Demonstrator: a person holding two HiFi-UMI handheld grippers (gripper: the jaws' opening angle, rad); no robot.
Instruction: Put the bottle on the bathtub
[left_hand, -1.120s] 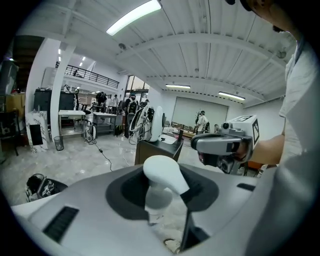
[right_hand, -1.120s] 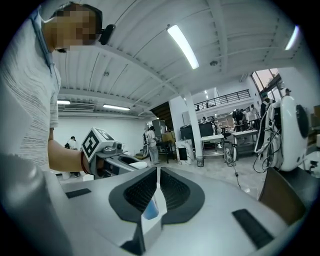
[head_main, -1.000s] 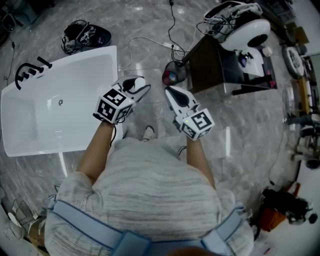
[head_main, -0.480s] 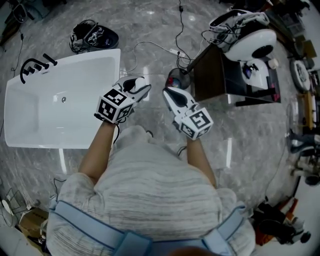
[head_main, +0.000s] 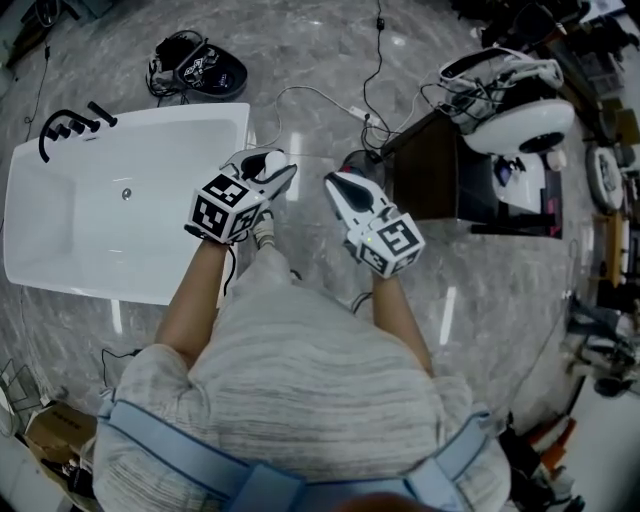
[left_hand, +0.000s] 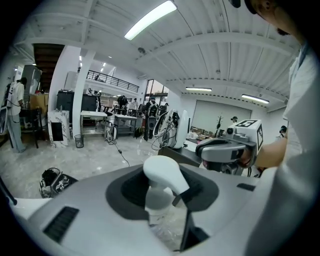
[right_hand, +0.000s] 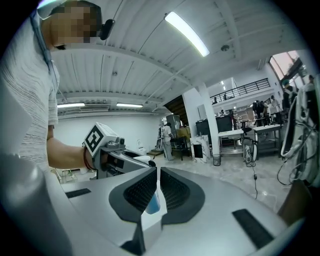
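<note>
The bathtub lies to my left on the grey marble floor. Its right-hand edge runs just under my left gripper, and a black faucet stands at its far left corner. A dark table stands near my right gripper, with a strip of bare floor between it and the tub. A white cable trails across the floor farther out, and a black bag sits beyond the tub.

The spray bottle is in my left gripper, off the tub. Both jaws are clamped on its neck, the white trigger head standing up above the pads.

My right gripper's jaws are drawn together to a thin slit. A bit of blue shows in that slit, and I cannot tell what it is.
</note>
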